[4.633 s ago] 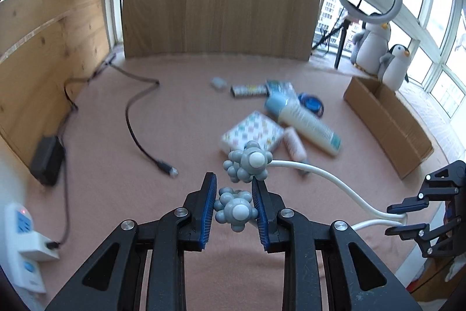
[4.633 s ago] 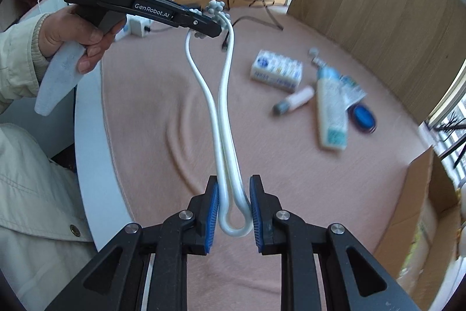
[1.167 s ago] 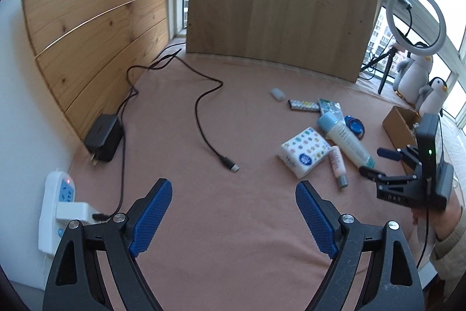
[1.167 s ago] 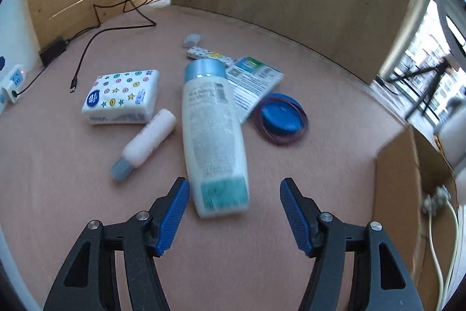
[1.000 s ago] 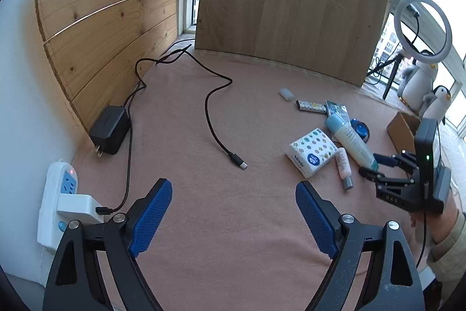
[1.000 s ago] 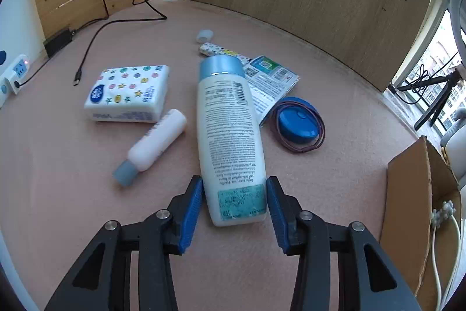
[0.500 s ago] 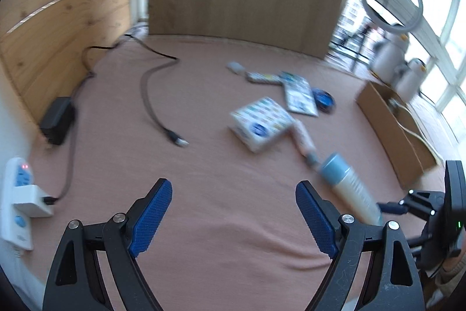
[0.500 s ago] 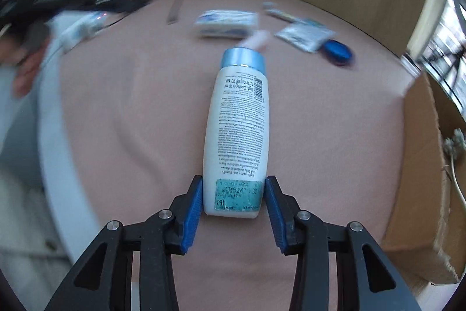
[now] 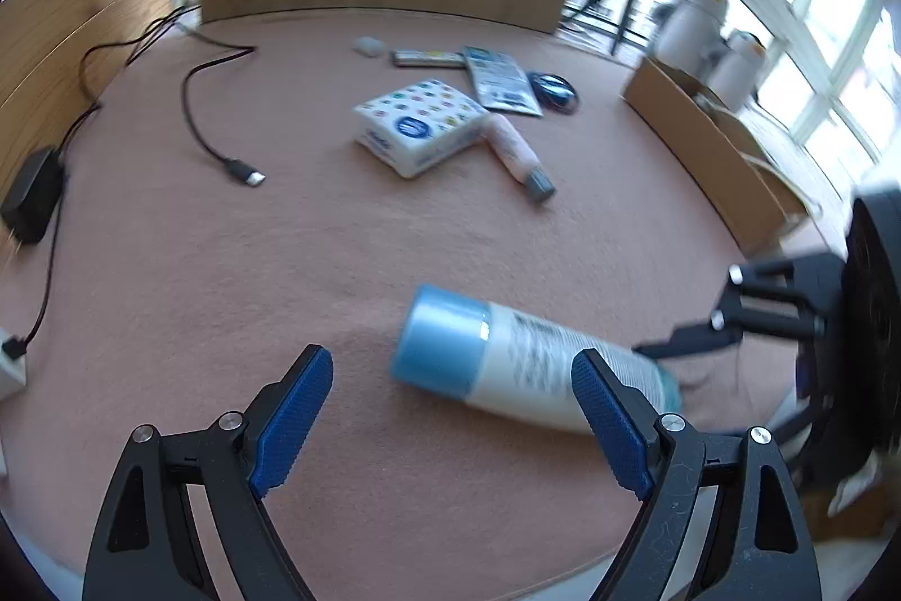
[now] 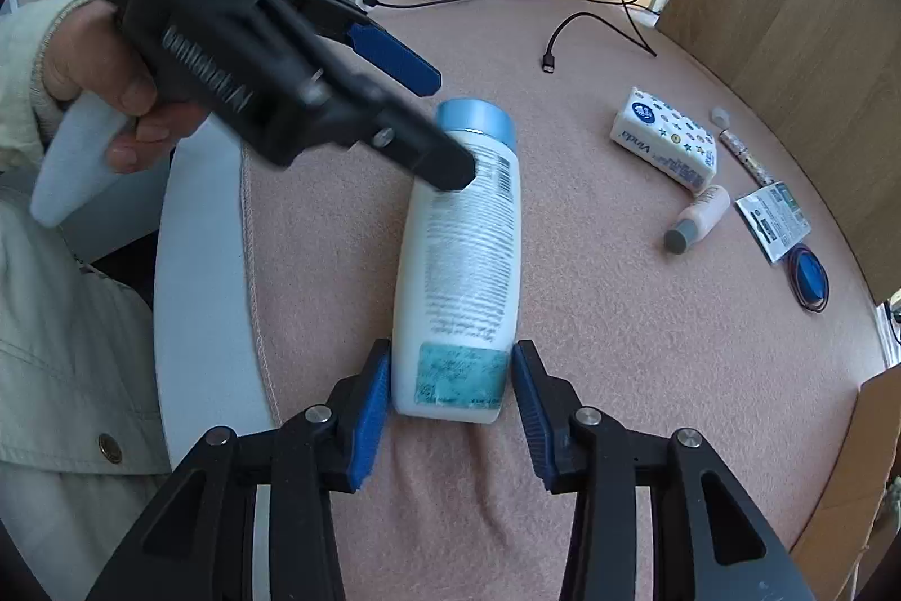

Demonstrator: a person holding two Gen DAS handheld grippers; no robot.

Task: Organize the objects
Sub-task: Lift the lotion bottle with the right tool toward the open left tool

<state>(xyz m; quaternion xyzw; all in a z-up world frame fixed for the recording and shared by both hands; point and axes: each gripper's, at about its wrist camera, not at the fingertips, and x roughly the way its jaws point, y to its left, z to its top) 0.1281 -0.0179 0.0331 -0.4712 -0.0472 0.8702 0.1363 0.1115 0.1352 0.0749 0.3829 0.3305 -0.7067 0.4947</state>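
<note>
Two grippers near table edge, right gripper (image 10: 450,390) jaws pinching bottle (image 10: 462,263), left gripper (image 9: 450,415) jaws spread

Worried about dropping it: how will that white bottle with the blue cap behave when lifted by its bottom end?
The bottle looks stiff, smooth plastic, so possibly slippery. The right gripper clamps only its base, so the cap end may droop. Lying on its side on the cloth, it might roll if released.
</note>
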